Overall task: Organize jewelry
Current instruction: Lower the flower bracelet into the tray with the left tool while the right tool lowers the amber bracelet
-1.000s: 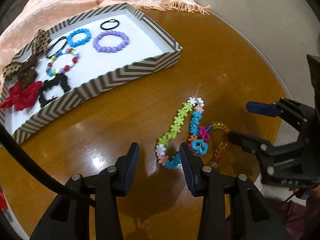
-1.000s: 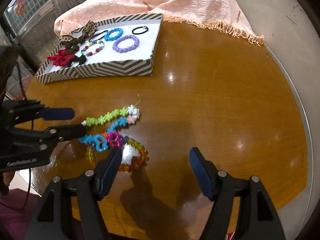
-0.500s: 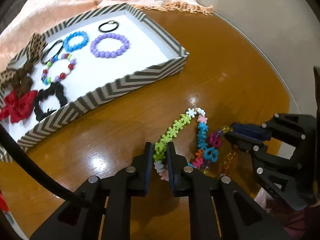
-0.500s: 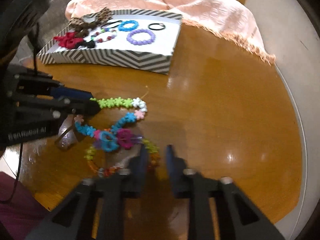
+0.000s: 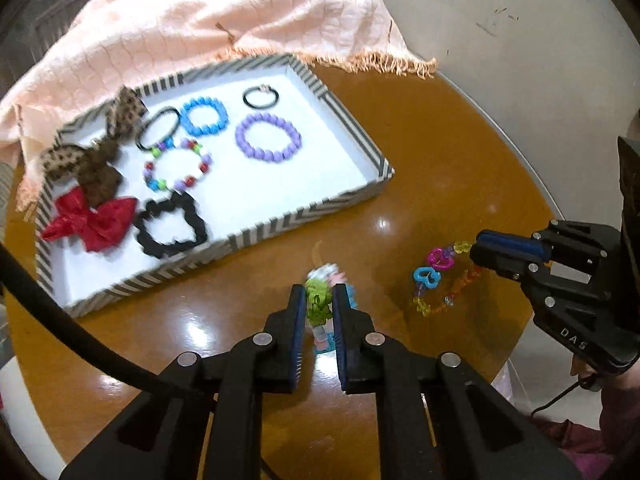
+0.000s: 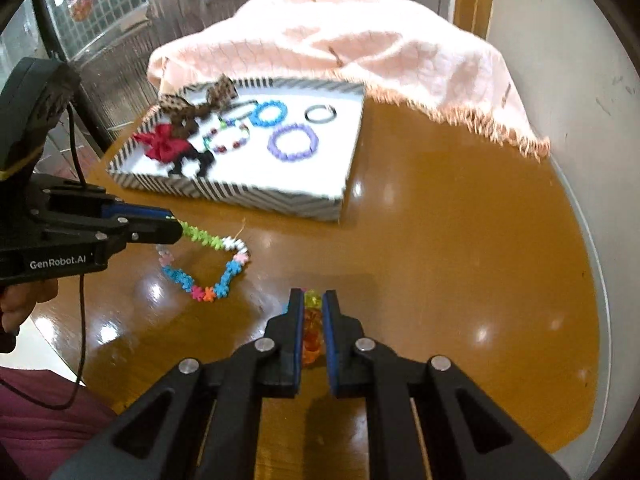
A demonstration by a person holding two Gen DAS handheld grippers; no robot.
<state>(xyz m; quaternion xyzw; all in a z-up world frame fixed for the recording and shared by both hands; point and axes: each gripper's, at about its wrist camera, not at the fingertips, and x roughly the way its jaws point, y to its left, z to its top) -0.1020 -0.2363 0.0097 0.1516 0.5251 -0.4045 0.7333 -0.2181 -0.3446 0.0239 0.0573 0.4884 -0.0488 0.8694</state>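
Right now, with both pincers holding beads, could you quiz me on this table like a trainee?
1. True or false: the left gripper is shut on the flower-bead strand.
2. What does the right gripper pinch? A) purple bracelet B) clear bead chain C) red bow
3. Fill in: the purple bracelet lies in the striped ____.

Key:
1. True; green flower beads sit between its pads.
2. B, the clear bead chain.
3. Tray, alongside the red bow.

Round wooden table (image 5: 440, 152), fringed peach cloth (image 5: 224, 16), perhaps a shawl
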